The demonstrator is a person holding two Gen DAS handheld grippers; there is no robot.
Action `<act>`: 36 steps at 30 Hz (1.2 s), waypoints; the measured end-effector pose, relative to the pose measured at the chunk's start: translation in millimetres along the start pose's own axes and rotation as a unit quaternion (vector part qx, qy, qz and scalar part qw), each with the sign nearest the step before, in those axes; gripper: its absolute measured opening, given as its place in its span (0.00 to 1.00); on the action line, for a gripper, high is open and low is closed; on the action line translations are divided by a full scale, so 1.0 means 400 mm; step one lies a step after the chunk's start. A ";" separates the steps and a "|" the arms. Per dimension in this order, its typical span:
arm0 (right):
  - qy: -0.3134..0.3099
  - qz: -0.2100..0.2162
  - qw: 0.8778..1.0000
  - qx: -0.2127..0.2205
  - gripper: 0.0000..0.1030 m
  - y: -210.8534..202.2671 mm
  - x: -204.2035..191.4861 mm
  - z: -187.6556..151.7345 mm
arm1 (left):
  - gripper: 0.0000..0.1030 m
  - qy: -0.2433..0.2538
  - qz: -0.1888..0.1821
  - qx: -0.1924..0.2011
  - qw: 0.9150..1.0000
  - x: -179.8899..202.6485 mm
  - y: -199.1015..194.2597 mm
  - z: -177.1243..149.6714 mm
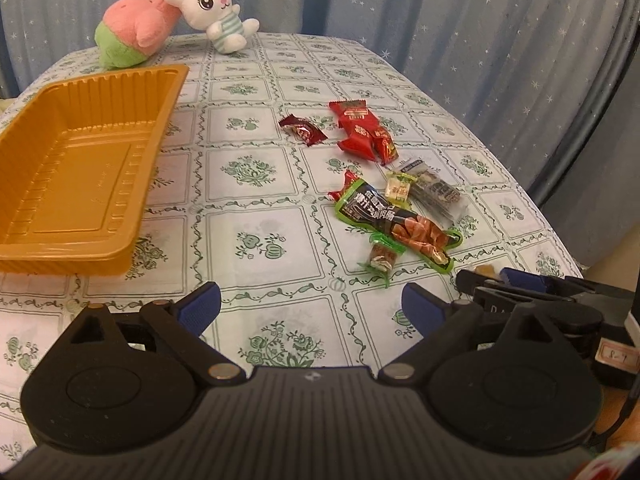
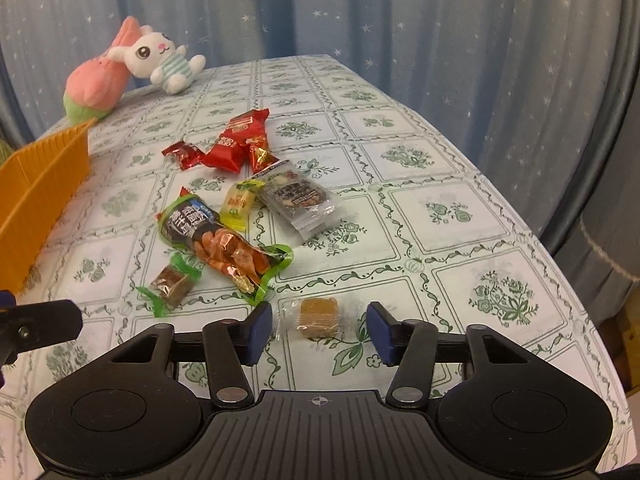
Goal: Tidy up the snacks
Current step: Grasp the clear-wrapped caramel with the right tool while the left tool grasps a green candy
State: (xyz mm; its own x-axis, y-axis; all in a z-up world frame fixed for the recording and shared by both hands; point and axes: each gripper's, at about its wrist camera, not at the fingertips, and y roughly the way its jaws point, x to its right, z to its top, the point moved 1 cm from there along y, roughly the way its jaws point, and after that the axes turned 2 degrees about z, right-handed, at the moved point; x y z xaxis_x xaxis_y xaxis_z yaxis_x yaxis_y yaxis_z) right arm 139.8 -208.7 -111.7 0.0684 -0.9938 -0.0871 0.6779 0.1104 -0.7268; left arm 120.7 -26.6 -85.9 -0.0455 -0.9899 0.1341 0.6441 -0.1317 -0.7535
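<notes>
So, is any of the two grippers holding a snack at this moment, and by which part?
Nothing is held. The right gripper has its jaws around the clear-wrapped brown candy without touching it; the left gripper is open over bare cloth.

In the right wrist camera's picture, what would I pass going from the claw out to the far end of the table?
Clear-wrapped brown candy between the claw's fingers, green-edged snack pack, small yellow packet, red packets, white plush rabbit.

Both wrist cameras looked forward and downward from close above the table point(image 1: 280, 184), toward the starred curtain point(image 1: 440, 8). The left view sat nearer the orange tray point(image 1: 80, 160). Both shared the snack pile point(image 2: 224, 216) and plush toys point(image 2: 132, 68).
</notes>
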 end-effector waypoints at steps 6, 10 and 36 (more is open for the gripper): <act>-0.003 -0.003 1.000 0.003 0.36 0.000 -0.001 -0.002 | 0.91 0.012 -0.009 0.005 1.000 0.012 0.013 0.010; 0.005 -0.003 1.000 0.010 0.32 -0.008 0.005 0.002 | 0.90 0.024 -0.015 0.013 1.000 0.021 0.024 0.025; 0.033 0.006 0.999 0.013 0.13 0.005 0.032 0.011 | 0.68 0.118 -0.061 0.013 0.991 0.084 0.129 0.047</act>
State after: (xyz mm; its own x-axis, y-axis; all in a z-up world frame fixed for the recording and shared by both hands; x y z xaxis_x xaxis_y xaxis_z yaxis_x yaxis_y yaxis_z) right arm 145.2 -221.3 -111.2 0.0294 -0.9896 -0.1405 0.6961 0.1211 -0.7076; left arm 166.9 -65.5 -108.0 -0.3000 -0.9516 0.0672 0.6426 -0.2536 -0.7230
